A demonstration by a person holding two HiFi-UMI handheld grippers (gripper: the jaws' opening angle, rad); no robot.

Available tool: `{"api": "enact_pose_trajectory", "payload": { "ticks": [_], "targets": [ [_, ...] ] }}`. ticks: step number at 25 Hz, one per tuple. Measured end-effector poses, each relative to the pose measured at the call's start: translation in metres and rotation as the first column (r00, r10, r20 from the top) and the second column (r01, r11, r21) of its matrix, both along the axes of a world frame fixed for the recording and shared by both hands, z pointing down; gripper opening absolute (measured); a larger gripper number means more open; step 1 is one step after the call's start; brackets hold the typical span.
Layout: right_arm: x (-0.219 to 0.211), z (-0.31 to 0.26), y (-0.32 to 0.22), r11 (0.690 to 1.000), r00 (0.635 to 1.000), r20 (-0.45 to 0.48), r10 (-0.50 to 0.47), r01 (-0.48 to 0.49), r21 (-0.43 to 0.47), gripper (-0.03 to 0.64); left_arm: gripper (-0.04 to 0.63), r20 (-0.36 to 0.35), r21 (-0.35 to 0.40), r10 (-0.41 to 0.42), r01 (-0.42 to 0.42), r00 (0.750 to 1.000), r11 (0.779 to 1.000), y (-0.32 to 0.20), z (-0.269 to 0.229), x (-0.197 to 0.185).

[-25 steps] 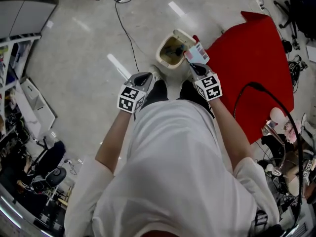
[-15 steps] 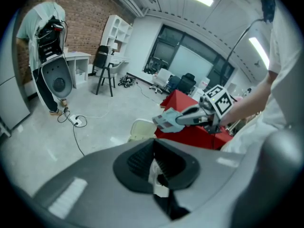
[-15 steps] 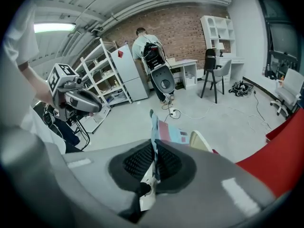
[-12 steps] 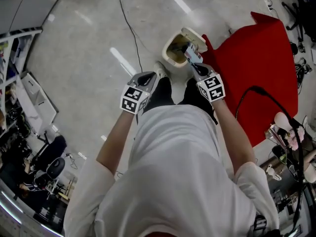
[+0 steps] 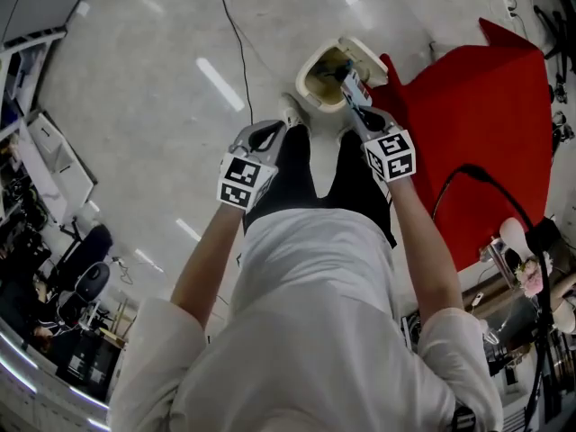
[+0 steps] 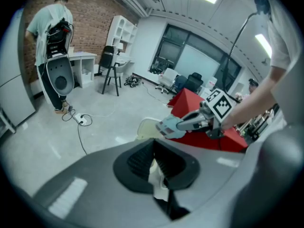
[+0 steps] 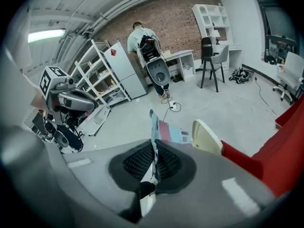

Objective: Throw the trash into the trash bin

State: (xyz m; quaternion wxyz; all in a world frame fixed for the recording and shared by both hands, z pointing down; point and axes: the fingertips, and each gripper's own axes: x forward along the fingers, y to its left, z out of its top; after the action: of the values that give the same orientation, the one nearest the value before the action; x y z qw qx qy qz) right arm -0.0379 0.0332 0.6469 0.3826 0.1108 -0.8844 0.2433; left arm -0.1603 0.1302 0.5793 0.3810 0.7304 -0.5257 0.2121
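Here a person (image 5: 315, 331) in a white shirt and dark trousers stands on a grey floor (image 5: 135, 97) facing a cream trash bin (image 5: 310, 68). The bin's lid is tipped open, and a red cloth (image 5: 477, 106) lies just beside it. The right gripper (image 5: 354, 99) reaches forward and down, its jaws pressed together on a flat packet (image 5: 349, 83) that is light blue with pink patches. In the head view the packet hangs over the bin's open mouth, and whether it touches the rim cannot be told. In the right gripper view the packet stands edge-on between the pads, with the pale bin lid just beyond it. The left gripper (image 5: 261, 139) sits to the left of the bin and apart from it, near a white shoe (image 5: 290, 111). Its jaws are closed on a small crumpled white scrap (image 6: 156, 177), which the left gripper view shows pinched between the ribbed pads. A black cable (image 5: 236, 34) trails across the floor beyond the bin.
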Motion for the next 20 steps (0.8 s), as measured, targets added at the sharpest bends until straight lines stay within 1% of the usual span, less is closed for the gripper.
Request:
{"api": "enact_pose_trajectory", "payload": {
  "ticks": [4, 8, 14, 20],
  "targets": [
    [-0.009, 0.027, 0.000, 1.000, 1.000, 0.001, -0.012, 0.012, -0.027, 0.002, 0.005, -0.004, -0.017, -0.048, 0.048, 0.999, 0.999, -0.005, 0.025, -0.002],
    [-0.013, 0.059, 0.001, 0.998, 1.000, 0.008, -0.024, 0.025, -0.056, 0.002, 0.005, -0.014, -0.032, -0.077, 0.076, 0.997, 0.997, -0.009, 0.053, 0.004],
    [-0.013, 0.114, -0.006, 0.995, 1.000, 0.017, -0.004, 0.006, -0.097, 0.002, 0.005, -0.009, -0.047, -0.093, 0.092, 0.996, 0.995, -0.019, 0.099, 0.010],
    [-0.013, 0.177, -0.008, 0.991, 1.000, 0.020, -0.004, 0.006, -0.132, 0.002, 0.005, 0.003, -0.083, -0.092, 0.092, 0.996, 0.992, -0.020, 0.163, 0.017]
  ]
}}
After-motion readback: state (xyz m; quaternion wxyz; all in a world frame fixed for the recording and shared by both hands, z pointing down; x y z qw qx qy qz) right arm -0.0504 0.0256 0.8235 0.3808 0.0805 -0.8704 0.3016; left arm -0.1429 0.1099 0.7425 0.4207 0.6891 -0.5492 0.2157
